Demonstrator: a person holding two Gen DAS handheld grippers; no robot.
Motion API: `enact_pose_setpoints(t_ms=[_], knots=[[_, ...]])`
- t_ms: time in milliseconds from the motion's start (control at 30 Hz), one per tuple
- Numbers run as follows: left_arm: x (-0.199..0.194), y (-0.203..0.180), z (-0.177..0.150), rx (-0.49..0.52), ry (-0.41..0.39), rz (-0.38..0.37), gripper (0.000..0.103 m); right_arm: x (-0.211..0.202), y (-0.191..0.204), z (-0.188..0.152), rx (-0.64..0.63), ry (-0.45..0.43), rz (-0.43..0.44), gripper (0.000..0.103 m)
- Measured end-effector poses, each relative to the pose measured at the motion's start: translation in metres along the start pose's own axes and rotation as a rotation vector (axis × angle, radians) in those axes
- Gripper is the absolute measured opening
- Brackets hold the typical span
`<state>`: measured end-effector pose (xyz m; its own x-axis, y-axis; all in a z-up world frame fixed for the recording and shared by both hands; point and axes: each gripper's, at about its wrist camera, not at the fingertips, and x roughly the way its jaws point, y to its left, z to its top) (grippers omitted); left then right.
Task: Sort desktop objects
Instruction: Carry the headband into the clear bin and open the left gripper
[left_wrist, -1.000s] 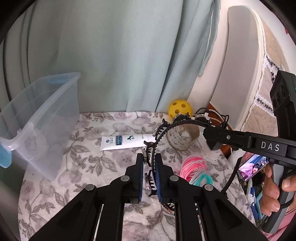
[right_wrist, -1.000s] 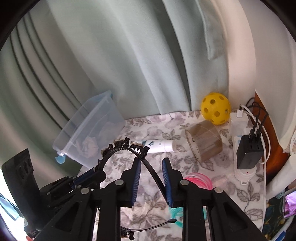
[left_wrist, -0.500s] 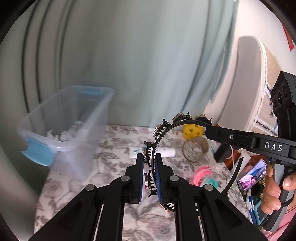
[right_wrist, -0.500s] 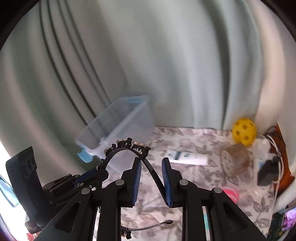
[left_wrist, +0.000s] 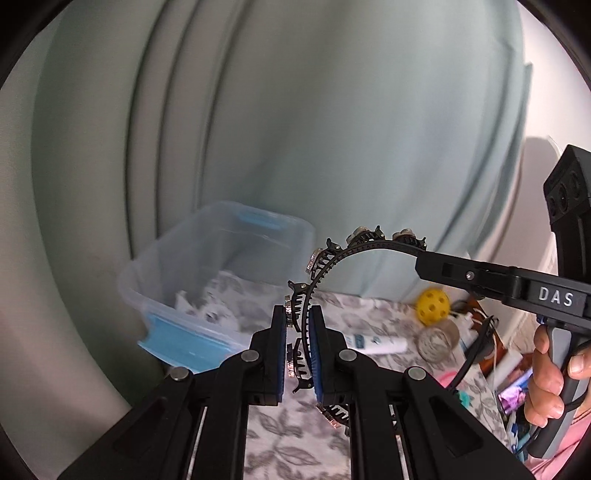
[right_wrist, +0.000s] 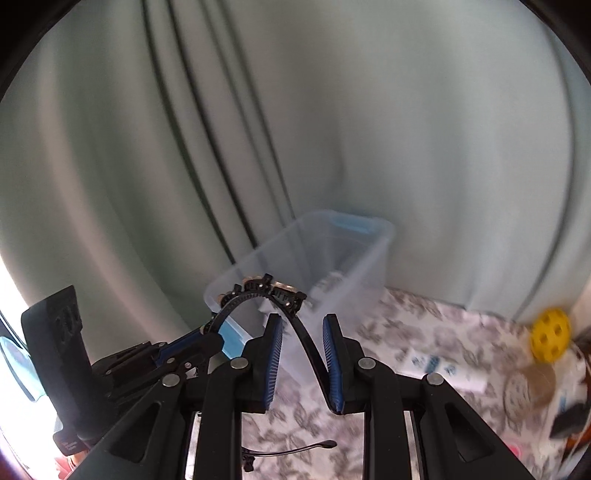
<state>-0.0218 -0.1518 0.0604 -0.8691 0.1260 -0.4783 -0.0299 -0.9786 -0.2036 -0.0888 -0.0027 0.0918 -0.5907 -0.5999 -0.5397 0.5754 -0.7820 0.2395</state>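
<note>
Left wrist view shows the left gripper (left_wrist: 298, 325) clamped with its ribbed blue pads on one side of a thin black plastic headband (left_wrist: 364, 248), a toothed arc studded with small round metallic ornaments, held in the air above the desk. The right gripper (right_wrist: 303, 332) stands apart-jawed, the band's smooth black limb passing between its fingers; whether it touches a pad I cannot tell. A clear rectangular plastic bin (left_wrist: 221, 273) with blue latches sits at the desk's far left corner, against pale green pleated curtain (left_wrist: 332, 129). On the grey floral cloth (left_wrist: 280, 443) toward the right edge lie a white tube (left_wrist: 376, 344), a perforated yellow ball (left_wrist: 432, 306) and a roll of tape (left_wrist: 437, 339). A hand (left_wrist: 550, 373) grips the right handle.
</note>
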Motion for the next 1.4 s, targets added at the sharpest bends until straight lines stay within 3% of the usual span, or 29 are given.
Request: enact_pose_setpoints(t_ms=[267, 633, 1033, 1400], knots=[[0.021, 0.025, 0.018, -0.017, 0.006, 0.049, 0.012, 0.039, 0.02, 0.035, -0.034, -0.003, 0.016, 0.025], [0.061, 0.048, 0.04, -0.009, 0.012, 0.111, 0.012, 0.099, 0.011, 0.066, -0.023, 0.02, 0.029, 0.025], [0.105, 0.08, 0.017, -0.026, 0.119, 0.162, 0.012, 0.17, 0.009, 0.053, 0.03, 0.131, 0.043, 0.025], [0.111, 0.089, -0.008, -0.047, 0.166, 0.184, 0.012, 0.188, -0.01, 0.045, 0.052, 0.16, 0.025, 0.025]])
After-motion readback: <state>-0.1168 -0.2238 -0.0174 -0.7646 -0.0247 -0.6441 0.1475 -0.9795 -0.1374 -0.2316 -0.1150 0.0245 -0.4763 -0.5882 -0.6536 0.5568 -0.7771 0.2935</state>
